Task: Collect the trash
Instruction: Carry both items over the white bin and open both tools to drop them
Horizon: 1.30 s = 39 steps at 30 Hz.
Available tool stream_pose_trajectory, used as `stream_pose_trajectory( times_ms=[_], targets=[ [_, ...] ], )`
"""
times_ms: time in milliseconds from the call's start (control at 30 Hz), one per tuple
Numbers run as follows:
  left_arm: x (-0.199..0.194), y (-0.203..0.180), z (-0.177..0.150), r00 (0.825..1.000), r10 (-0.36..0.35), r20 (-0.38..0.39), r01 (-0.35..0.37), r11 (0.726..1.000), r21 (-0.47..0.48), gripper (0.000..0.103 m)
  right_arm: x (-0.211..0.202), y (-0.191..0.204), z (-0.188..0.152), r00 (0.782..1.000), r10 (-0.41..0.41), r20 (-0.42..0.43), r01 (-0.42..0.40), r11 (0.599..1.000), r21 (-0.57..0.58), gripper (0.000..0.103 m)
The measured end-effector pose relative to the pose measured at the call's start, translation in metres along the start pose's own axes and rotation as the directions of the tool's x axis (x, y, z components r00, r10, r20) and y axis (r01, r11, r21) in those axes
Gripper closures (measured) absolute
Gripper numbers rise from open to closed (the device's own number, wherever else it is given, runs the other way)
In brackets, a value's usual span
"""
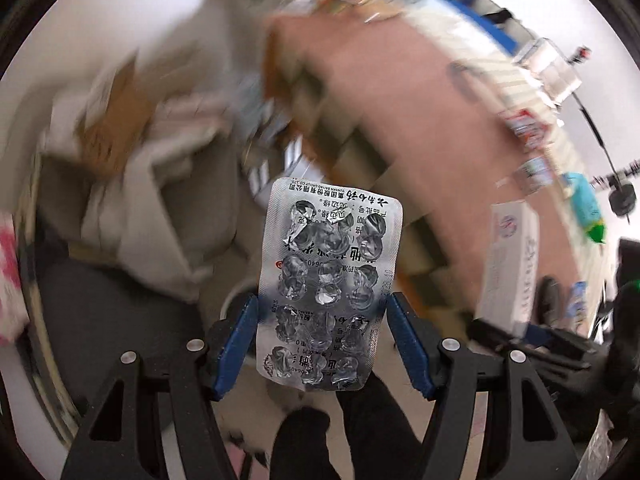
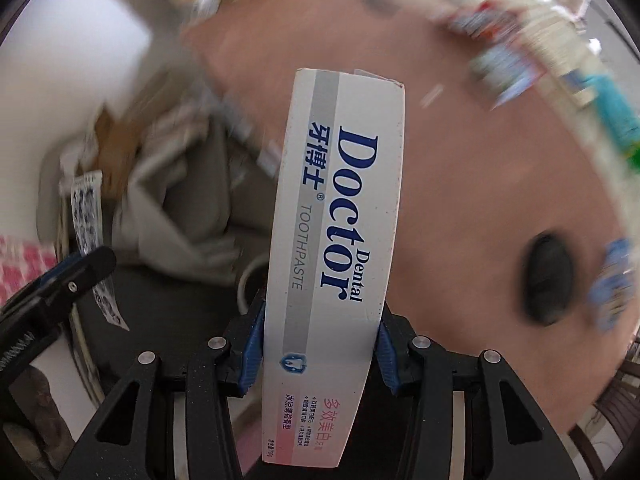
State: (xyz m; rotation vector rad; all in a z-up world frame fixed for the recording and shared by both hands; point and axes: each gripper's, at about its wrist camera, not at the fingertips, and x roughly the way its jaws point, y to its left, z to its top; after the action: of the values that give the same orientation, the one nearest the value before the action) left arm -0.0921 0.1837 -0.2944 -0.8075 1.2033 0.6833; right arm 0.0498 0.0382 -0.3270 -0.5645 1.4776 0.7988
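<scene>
Blister pack (image 1: 330,280) between left tongs (image 1: 323,344); toothpaste box (image 2: 338,232) between right tongs (image 2: 320,344).

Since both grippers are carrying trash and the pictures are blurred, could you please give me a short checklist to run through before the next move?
1. Left gripper holds the empty pill sheet between its blue pads: ok.
2. Pill sheet seated squarely: ok, it stands straight along the fingers.
3. Right gripper is clamped on the toothpaste box: ok, both pads press its sides.
4. Box held near one end, so most of it sticks out forward: not ok for fast swings; it may lever loose.
5. Drop-off spot in sight: cannot tell; the background is blurred, with a pile of cardboard and paper beyond the table edge.
</scene>
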Motion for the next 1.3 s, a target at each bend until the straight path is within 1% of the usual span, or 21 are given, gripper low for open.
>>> stream_pose_trajectory(
  times_ms=[100, 167, 200, 300, 333, 433, 500, 533, 567, 633, 700, 733, 767, 800, 833, 867, 933, 1033, 1133, 1200, 1300],
  targets=[
    [0.065, 0.053, -0.03, 0.994, -0.011, -0.109, -0.003, 0.992, -0.123, 0.039, 0.078, 0.029, -0.023, 0.991, 0.032, -0.133, -0.037, 0.999, -0.037, 0.053],
    [0.106, 0.083, -0.047, 0.984, -0.054, -0.171, 0.017, 0.977, -0.211, 0.039, 0.133, 0.042, -0.036, 0.977, 0.039, -0.211, -0.053, 0.997, -0.061, 0.053],
    [0.137, 0.105, -0.059, 0.974, -0.103, -0.204, 0.04, 0.955, -0.293, 0.039, 0.16, 0.047, -0.042, 0.969, 0.029, -0.247, -0.048, 0.996, -0.075, 0.053],
    [0.207, 0.147, -0.083, 0.949, -0.189, -0.251, 0.07, 0.907, -0.416, 0.039, 0.252, 0.056, -0.059, 0.923, 0.042, -0.383, -0.078, 0.994, -0.078, 0.053],
    [0.225, 0.156, -0.088, 0.945, -0.195, -0.262, 0.065, 0.899, -0.433, 0.039, 0.283, 0.06, -0.063, 0.904, 0.055, -0.425, -0.099, 0.992, -0.083, 0.053],
    [0.285, 0.178, -0.098, 0.931, -0.202, -0.303, 0.045, 0.889, -0.455, 0.039, 0.349, 0.066, -0.07, 0.874, 0.052, -0.484, -0.12, 0.987, -0.111, 0.053],
    [0.324, 0.189, -0.102, 0.921, -0.22, -0.322, 0.048, 0.884, -0.465, 0.039, 0.394, 0.067, -0.073, 0.848, 0.063, -0.526, -0.142, 0.984, -0.111, 0.053],
    [0.336, 0.192, -0.104, 0.917, -0.225, -0.33, 0.048, 0.882, -0.469, 0.039, 0.42, 0.068, -0.075, 0.829, 0.072, -0.555, -0.157, 0.982, -0.107, 0.053],
    [0.349, 0.198, -0.109, 0.911, -0.229, -0.342, 0.044, 0.88, -0.473, 0.039, 0.434, 0.068, -0.074, 0.82, 0.075, -0.568, -0.162, 0.981, -0.105, 0.053],
    [0.373, 0.205, -0.111, 0.91, -0.213, -0.356, 0.029, 0.888, -0.458, 0.038, 0.472, 0.071, -0.078, 0.792, 0.067, -0.607, -0.172, 0.978, -0.117, 0.053],
    [0.387, 0.211, -0.116, 0.91, -0.19, -0.369, 0.009, 0.898, -0.44, 0.035, 0.494, 0.072, -0.079, 0.779, 0.055, -0.624, -0.177, 0.975, -0.134, 0.052],
    [0.39, 0.213, -0.117, 0.91, -0.186, -0.37, 0.004, 0.898, -0.44, 0.029, 0.506, 0.073, -0.079, 0.776, 0.028, -0.63, -0.163, 0.974, -0.158, 0.051],
    [0.392, 0.215, -0.118, 0.911, -0.176, -0.372, -0.005, 0.899, -0.438, 0.016, 0.512, 0.069, -0.075, 0.776, 0.012, -0.63, -0.154, 0.973, -0.171, 0.046],
    [0.392, 0.218, -0.121, 0.912, -0.158, -0.378, -0.021, 0.903, -0.428, 0.008, 0.519, 0.07, -0.073, 0.776, -0.003, -0.631, -0.145, 0.972, -0.184, 0.04],
    [0.39, 0.219, -0.122, 0.914, -0.142, -0.38, -0.035, 0.906, -0.421, 0.003, 0.522, 0.07, -0.072, 0.778, -0.014, -0.628, -0.135, 0.973, -0.189, 0.026],
    [0.389, 0.218, -0.121, 0.917, -0.124, -0.379, -0.049, 0.908, -0.416, 0.003, 0.523, 0.07, -0.069, 0.782, -0.019, -0.623, -0.13, 0.973, -0.193, 0.014],
    [0.381, 0.222, -0.125, 0.923, -0.09, -0.375, -0.077, 0.909, -0.409, 0.003, 0.515, 0.067, -0.067, 0.798, -0.039, -0.601, -0.111, 0.971, -0.21, 0.003],
    [0.366, 0.225, -0.128, 0.941, -0.015, -0.339, -0.129, 0.909, -0.397, 0.003, 0.503, 0.069, -0.065, 0.828, -0.092, -0.553, -0.061, 0.966, -0.252, 0.002],
    [0.351, 0.226, -0.133, 0.94, 0.078, -0.333, -0.202, 0.913, -0.353, 0.003, 0.49, 0.078, -0.067, 0.856, -0.151, -0.494, -0.007, 0.952, -0.305, 0.002],
    [0.341, 0.223, -0.137, 0.937, 0.106, -0.333, -0.224, 0.914, -0.339, 0.003, 0.48, 0.084, -0.069, 0.869, -0.192, -0.456, 0.026, 0.938, -0.345, 0.002],
    [0.328, 0.218, -0.142, 0.932, 0.12, -0.342, -0.24, 0.911, -0.336, 0.003, 0.46, 0.084, -0.071, 0.881, -0.206, -0.427, 0.049, 0.935, -0.351, 0.002]
  ],
)
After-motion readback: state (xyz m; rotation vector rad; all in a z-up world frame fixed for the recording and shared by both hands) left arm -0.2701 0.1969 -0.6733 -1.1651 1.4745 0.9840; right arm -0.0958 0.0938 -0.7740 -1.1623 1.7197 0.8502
